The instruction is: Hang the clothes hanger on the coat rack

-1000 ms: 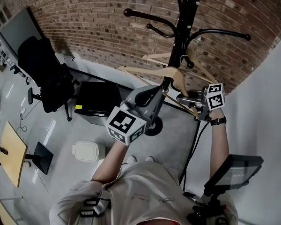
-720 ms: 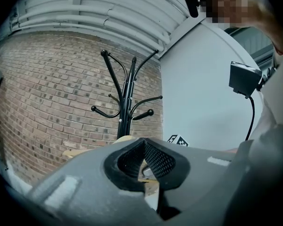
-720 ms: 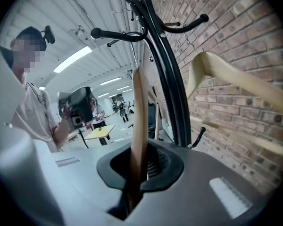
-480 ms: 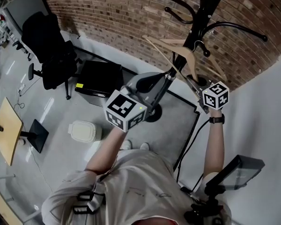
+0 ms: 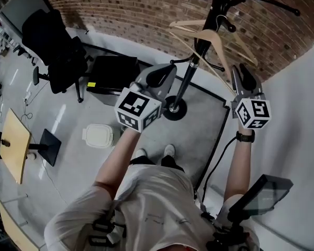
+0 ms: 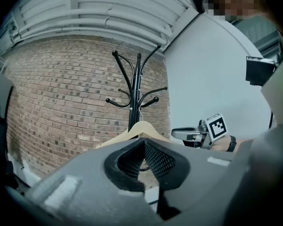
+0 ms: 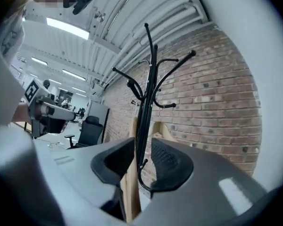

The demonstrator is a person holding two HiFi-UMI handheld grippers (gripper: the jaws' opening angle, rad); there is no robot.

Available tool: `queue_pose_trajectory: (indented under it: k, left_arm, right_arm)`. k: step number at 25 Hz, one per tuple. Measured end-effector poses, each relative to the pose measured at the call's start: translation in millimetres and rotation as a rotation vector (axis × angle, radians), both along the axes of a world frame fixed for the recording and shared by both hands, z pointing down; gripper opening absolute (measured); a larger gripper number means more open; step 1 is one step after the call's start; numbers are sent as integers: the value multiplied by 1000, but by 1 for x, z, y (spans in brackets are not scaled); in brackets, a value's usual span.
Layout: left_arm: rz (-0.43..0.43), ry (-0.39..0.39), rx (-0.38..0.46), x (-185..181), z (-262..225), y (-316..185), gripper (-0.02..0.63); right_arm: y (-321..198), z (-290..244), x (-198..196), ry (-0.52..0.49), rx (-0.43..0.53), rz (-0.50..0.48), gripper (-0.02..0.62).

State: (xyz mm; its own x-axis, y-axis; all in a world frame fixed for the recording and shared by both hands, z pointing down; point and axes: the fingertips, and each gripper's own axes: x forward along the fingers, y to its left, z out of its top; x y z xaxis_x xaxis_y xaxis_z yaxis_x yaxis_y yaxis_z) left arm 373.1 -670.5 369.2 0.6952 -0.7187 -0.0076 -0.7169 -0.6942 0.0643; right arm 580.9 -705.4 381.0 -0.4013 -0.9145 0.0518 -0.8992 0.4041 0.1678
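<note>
A wooden clothes hanger (image 5: 211, 37) hangs by its metal hook from a lower arm of the black coat rack (image 5: 198, 63). My right gripper (image 5: 242, 71) is just right of the hanger's lower end. Its jaws are opening. In the right gripper view the hanger's wood (image 7: 130, 187) and the coat rack's pole (image 7: 144, 117) show through the gap of the right gripper (image 7: 142, 149), and the pads do not press on either. My left gripper (image 5: 165, 72) is left of the pole and holds nothing. In the left gripper view the left gripper (image 6: 142, 145) has its pads together below the hanger (image 6: 141, 126).
The rack's round base (image 5: 174, 109) stands on a grey mat (image 5: 206, 124) against a brick wall (image 5: 120, 14). A black office chair (image 5: 55, 56), a black case (image 5: 111, 72) and a white container (image 5: 99, 136) are to the left. A white wall is on the right, and a screen (image 5: 261, 192) is near my right elbow.
The right gripper has let go of the hanger and drawn back to the right with its jaws apart. The hanger now hangs free on the rack. The left gripper has sunk a little.
</note>
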Motion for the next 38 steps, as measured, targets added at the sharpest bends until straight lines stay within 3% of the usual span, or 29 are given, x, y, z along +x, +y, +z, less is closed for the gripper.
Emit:
queue_pose_trajectory:
  k: [1,3,6,9,12,15,19,22,25,27,30,38]
  left_arm:
    - [9,8,1,-1,3,8,2]
    - [42,30,16,-4,8,27,2]
    - [102,54,37,-16,10,61,2]
    - [107,45,36,-46,21,101,0]
    - [119,-12,53,-81,28,135,-1]
    - [120,-44,66,-110,27,158,-2]
    - [92,23,56,-148,17,185,2]
    - [64,72,78,-153,-7,189,2]
    - [50,46,96,-150,-18,197,2]
    - [133,16,139,-141,-33,215,2]
    - [228,50,212,-133,-61,239,2]
    - [228,117,137,-112,-51,240,2]
  right_arm:
    - [14,-2,-1,6,26,41,103]
    - [49,-12,-9,51,104,133,2]
    - [102,-24,-47,48,173,214,1]
    - [156,-8,-98,-93,98,254,2]
    - [206,12,-155,-187,29,269,2]
    - [237,21,-198,-242,-11,293,2]
    - [269,20,-242,-227,-19,284,2]
    - [271,10,-245,-216,-9,265,3]
    - [271,-8,-244,-284,-6,238,3]
    - [277,-31,-249,-300,26,210,3]
    - [285,-45,-250,-304,58,202,3]
    - [299,-30,-226,-283,43,229,4]
